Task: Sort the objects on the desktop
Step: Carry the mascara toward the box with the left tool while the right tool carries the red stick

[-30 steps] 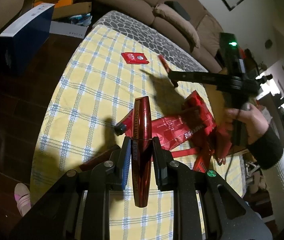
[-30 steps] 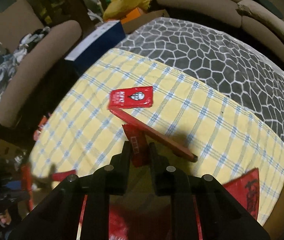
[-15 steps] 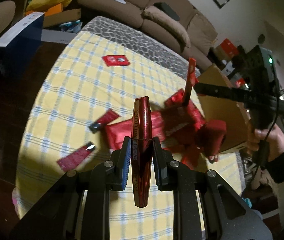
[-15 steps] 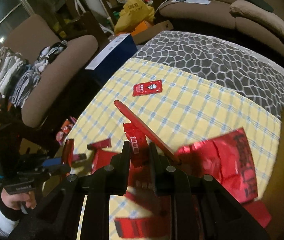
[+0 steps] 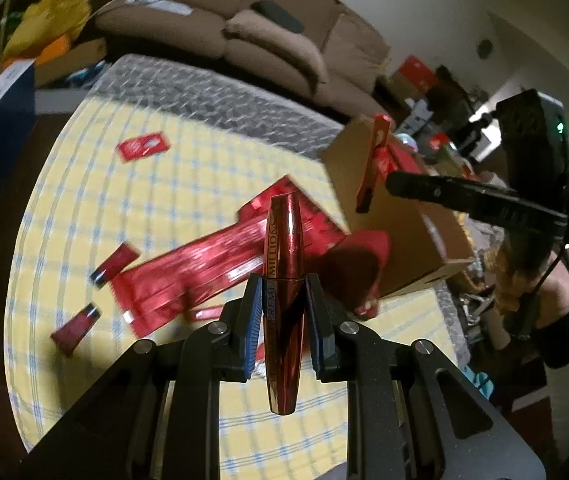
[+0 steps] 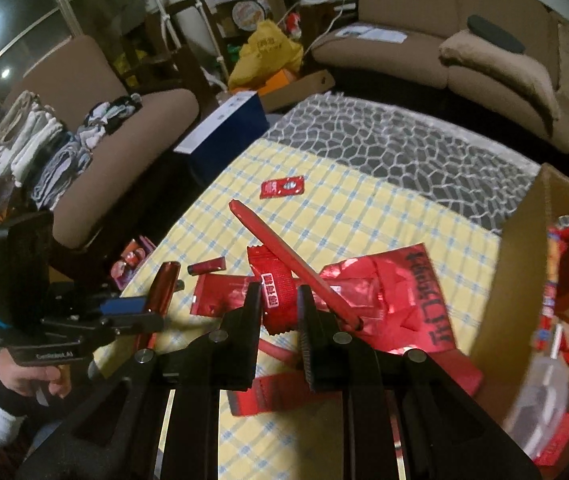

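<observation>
My left gripper [image 5: 282, 312] is shut on a dark red mascara tube [image 5: 283, 256] and holds it above the yellow checked tablecloth [image 5: 84, 184]. My right gripper [image 6: 280, 308] is shut on a red sachet [image 6: 274, 292] together with a long red stick [image 6: 284, 252]. It also shows in the left wrist view [image 5: 372, 164], held over the cardboard box [image 5: 412, 216]. The left gripper with the mascara tube shows in the right wrist view [image 6: 160, 292].
Red foil wrappers [image 6: 396, 292], two small red tubes [image 5: 114, 264] and a red ketchup sachet [image 6: 282, 188] lie on the cloth. The box [image 6: 524, 264] at the right holds red items and a clear bottle. A sofa, an armchair and a blue box surround the table.
Both grippers have risen and drawn back from the cloth with their loads. The right gripper has swung toward the cardboard box, which now shows in its view.
</observation>
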Demonstrator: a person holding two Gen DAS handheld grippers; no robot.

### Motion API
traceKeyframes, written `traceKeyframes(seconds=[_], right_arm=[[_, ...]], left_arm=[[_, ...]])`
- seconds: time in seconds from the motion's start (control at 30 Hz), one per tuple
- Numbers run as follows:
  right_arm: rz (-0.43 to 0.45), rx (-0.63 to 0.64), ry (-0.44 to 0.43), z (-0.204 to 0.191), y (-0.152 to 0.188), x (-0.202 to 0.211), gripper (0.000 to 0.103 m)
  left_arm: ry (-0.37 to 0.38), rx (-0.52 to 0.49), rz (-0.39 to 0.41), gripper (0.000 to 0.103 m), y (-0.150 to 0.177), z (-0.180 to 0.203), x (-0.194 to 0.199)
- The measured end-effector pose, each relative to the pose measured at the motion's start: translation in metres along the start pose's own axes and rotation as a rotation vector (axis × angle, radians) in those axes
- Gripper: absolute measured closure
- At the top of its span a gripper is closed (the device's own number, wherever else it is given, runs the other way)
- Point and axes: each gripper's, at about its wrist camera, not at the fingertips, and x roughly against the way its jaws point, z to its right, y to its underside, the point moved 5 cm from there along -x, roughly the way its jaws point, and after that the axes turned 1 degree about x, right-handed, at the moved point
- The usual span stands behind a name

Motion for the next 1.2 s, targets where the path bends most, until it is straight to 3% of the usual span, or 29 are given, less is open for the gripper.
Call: traceKeyframes(seconds=[0.27,0.63,0.83,1.2], right_arm=[[0.060,-0.005,0.050,0.020,-0.002,0.064,0.086],[0.093,-0.082,0.154,0.092,0.027,0.133,0.086],[0.087,-0.147,0.202,0.145,0.056,0.152,0.086],[0.062,-0.247,0.246,0.225,0.112,0.161,0.086]], left_arm=[[0.045,-0.100,0.001,0.084,-0.039,0.080,0.000],[0.132,-0.167,-0.062,0.084,-0.070,0.180,-0.053],[0.152,-0.191,-0.101,0.084,-0.076,0.226,-0.096],[0.167,-0.187,-0.183,0.084,-0.078,0.273,-0.176]])
